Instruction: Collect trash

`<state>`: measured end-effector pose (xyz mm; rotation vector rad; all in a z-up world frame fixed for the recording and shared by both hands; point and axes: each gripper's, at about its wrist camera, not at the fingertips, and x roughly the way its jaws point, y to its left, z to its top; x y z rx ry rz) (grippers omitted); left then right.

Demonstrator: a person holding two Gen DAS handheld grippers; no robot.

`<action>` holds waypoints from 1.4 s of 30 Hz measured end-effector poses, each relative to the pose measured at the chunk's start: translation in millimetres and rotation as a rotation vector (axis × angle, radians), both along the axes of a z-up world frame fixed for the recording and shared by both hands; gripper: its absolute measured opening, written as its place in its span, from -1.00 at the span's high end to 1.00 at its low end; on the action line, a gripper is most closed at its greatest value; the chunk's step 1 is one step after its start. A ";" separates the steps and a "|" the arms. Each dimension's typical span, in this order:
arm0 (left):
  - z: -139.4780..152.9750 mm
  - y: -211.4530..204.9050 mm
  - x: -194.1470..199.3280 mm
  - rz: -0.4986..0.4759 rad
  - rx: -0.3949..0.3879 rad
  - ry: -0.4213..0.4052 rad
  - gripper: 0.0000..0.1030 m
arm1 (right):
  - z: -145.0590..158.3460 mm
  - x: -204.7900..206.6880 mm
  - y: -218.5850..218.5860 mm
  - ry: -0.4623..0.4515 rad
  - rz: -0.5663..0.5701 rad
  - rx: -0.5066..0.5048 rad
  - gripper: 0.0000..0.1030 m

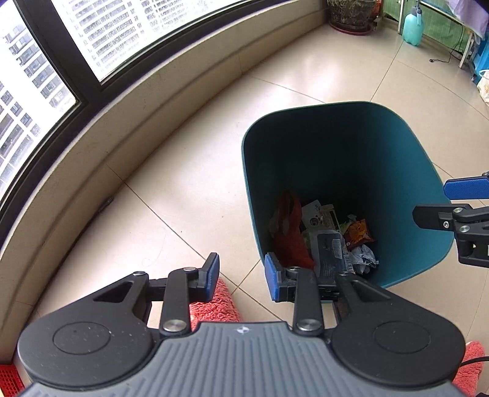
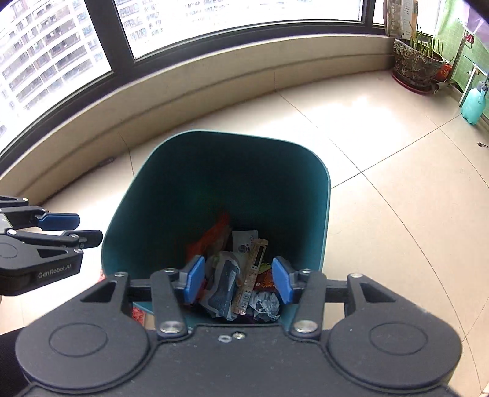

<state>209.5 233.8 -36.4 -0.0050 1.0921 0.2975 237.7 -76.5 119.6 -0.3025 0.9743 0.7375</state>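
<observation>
Tiled floor (image 2: 397,213); both hand-held grippers (image 2: 238,279) spread, empty, over bin (image 2: 321,232).

We see bright daylight from the windows (image 2: 229,24), glare on the floor tiles (image 1: 321,70), a dim bin interior (image 2: 220,183), and fisheye bending at the edges.

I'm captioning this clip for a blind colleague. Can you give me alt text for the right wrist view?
The open, empty right gripper hangs over a teal trash bin on a tiled floor, with wrappers and crumpled paper at the bin's bottom. The left gripper reaches in from the left edge, beside the bin. Behind are a curved window and a potted plant.
</observation>
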 end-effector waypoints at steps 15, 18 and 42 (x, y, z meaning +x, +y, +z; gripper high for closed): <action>73.9 -57.7 -101.8 -0.032 -0.003 -0.340 -0.58 | 66.0 -81.6 -89.1 -0.178 -0.036 0.229 -0.63; 76.2 -65.5 -114.9 -0.031 -0.005 -0.377 -0.66 | 71.1 -95.3 -102.0 -0.226 -0.028 0.262 -0.79; 75.6 -99.5 -163.9 -0.087 0.031 -0.508 -0.94 | 60.5 -148.1 -136.7 -0.419 -0.123 0.330 -1.00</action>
